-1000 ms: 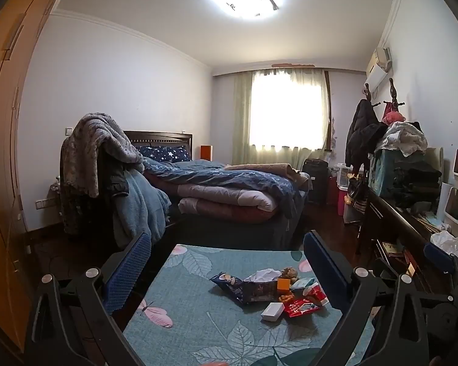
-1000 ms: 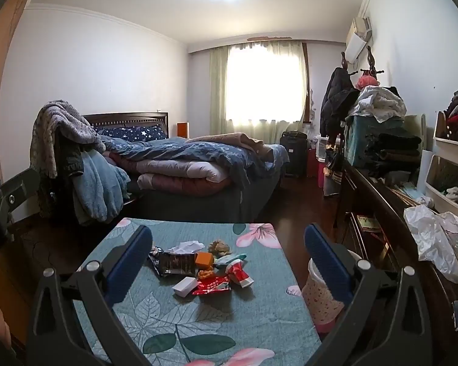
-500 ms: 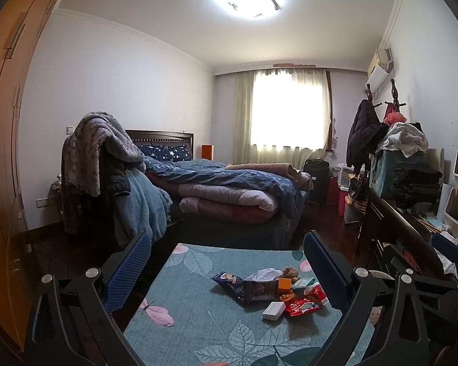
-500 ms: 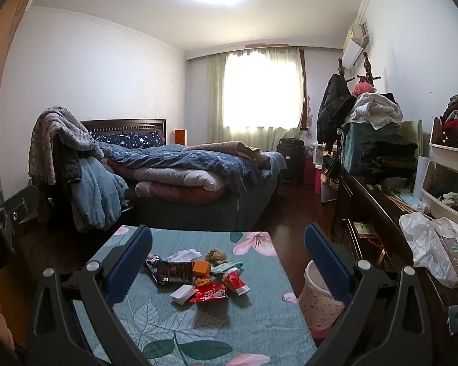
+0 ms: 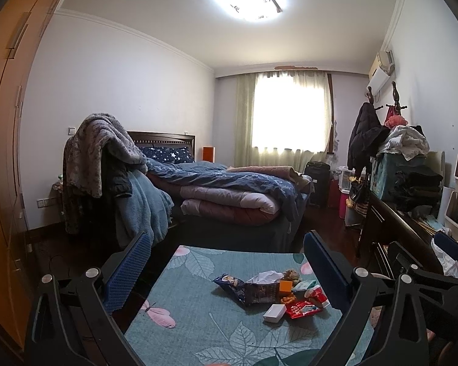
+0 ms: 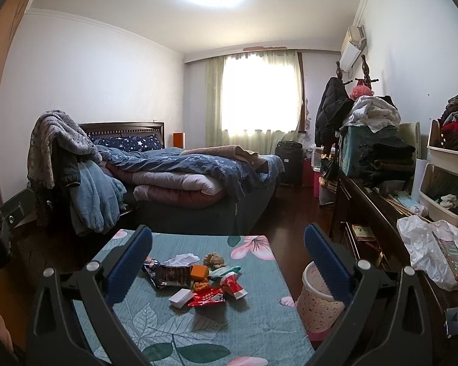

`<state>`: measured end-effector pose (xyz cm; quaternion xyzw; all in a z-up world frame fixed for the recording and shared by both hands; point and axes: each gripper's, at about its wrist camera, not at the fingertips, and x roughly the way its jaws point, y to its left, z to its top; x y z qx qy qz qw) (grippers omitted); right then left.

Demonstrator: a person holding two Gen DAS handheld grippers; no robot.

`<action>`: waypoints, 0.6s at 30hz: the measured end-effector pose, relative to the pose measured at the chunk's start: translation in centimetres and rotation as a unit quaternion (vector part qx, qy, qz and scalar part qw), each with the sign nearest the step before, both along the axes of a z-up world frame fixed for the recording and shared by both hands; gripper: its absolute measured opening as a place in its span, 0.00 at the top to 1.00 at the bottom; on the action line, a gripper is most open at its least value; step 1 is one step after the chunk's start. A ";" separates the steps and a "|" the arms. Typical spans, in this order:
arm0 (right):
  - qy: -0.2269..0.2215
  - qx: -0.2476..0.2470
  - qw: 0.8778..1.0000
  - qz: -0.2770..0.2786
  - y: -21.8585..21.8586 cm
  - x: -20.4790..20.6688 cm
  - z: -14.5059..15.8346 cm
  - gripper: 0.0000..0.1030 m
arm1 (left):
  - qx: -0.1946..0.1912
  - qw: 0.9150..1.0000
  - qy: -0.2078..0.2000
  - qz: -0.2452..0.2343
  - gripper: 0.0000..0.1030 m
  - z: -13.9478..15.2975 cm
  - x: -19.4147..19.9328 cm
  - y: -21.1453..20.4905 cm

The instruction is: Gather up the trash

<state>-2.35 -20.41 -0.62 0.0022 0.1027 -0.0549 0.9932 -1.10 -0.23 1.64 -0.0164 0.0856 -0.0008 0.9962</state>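
A: Left wrist view. No bin is seen from here. The trash pile (image 5: 271, 292) is noted on the teal leaf-print cloth (image 5: 192, 314), right of centre: a dark snack bag (image 5: 253, 291), a crumpled white tissue (image 5: 267, 275), an orange cube (image 5: 285, 286), a small white box (image 5: 274, 312) and a red wrapper (image 5: 302, 309) just beside it.

B: Fingers?

A: The left gripper (image 5: 226, 270) is held wide apart above the cloth, nothing between its blue pads (image 5: 128, 270). The pile is seen near the right-side pad, apart from both. Part of the right gripper (image 5: 424, 268) is visible at the right edge; its opening cannot be judged from this view.

B: Room?

A: An unmade bed (image 5: 229, 189) with folded quilts is recorded beyond the cloth, a curtained window (image 5: 288, 116) behind it.

B: Right wrist view.

A: A pale pink speckled waste bin (image 6: 317, 299) is seen standing on the floor just beside the cloth's right edge, partly hidden by the right-side finger; its contents cannot be made out. Stacked cream storage bins (image 6: 445, 180) at the right are noted holding folded clothes. The pile lies between the fingers, nearer the left one, apart from both. This gripper is also spread wide and empty. A white plastic bag (image 6: 427, 244) is logged on the dark sideboard (image 6: 369, 210).
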 end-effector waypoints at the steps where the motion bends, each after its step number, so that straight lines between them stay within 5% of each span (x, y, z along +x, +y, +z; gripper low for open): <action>1: 0.000 0.000 1.000 0.000 0.0 0.0 0.0 0.03 | 0.000 1.000 0.000 0.000 0.03 0.0 0.0 0.0; 18: 0.000 0.000 1.000 0.000 -0.1 0.1 -0.2 0.03 | -0.003 1.000 0.000 0.001 0.03 0.1 0.1 1.0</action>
